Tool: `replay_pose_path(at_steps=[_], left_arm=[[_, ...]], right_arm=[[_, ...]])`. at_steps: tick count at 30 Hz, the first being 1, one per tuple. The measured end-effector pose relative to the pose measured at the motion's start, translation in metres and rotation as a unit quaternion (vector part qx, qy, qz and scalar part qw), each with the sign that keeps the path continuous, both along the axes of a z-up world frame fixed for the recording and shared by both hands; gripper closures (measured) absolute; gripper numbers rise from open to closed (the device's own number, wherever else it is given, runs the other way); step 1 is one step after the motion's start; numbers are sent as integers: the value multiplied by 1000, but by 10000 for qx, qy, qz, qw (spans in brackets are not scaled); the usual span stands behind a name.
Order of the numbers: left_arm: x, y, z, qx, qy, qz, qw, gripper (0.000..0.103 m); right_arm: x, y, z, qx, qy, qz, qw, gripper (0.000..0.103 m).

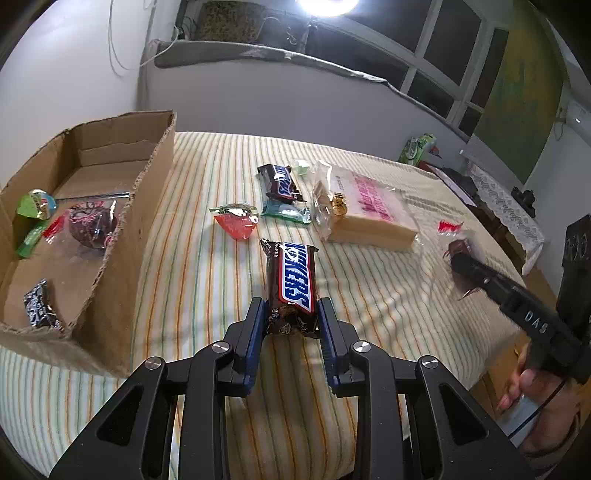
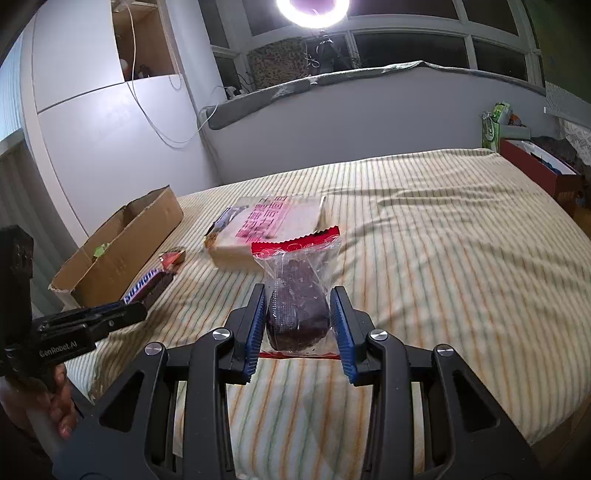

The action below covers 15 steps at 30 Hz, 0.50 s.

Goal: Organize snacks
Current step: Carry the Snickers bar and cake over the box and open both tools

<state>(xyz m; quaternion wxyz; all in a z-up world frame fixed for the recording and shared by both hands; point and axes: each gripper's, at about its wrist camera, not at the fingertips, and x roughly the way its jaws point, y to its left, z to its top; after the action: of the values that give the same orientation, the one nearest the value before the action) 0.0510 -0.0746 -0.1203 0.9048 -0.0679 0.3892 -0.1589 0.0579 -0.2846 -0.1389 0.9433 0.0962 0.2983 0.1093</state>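
Observation:
My left gripper (image 1: 291,314) is shut on the near end of a Snickers bar (image 1: 291,280) and holds it over the striped cloth. The same bar shows in the right wrist view (image 2: 147,286). My right gripper (image 2: 298,314) is shut on a clear-wrapped brown cake (image 2: 297,310) with a red-edged wrapper. The cardboard box (image 1: 122,243) stands to the left and holds a wrapped cake (image 1: 92,225), a green jelly cup (image 1: 35,203) and a dark candy (image 1: 38,304). On the cloth lie a second Snickers (image 1: 279,182), a red jelly cup (image 1: 236,221), a teal packet (image 1: 286,212) and a bag of bread (image 1: 365,218).
The table has a striped cloth (image 1: 221,166) and ends near a grey wall at the back. A red box (image 2: 535,166) and a green carton (image 2: 493,125) stand beyond the right edge. A ring light (image 2: 314,9) shines at the top.

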Motion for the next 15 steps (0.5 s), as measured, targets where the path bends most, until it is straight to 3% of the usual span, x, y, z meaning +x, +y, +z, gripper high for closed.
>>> replay_pose_path(at_steps=[8,15], left_arm=[[-18,9,33,76,-619,39,9980,76],[-32,50,67,205,-1200,372,9919,76]], right_arm=[[-12,26,35,-142,-390,81,9991,67],[-14,64,77,-414,-745,245,9961,67]])
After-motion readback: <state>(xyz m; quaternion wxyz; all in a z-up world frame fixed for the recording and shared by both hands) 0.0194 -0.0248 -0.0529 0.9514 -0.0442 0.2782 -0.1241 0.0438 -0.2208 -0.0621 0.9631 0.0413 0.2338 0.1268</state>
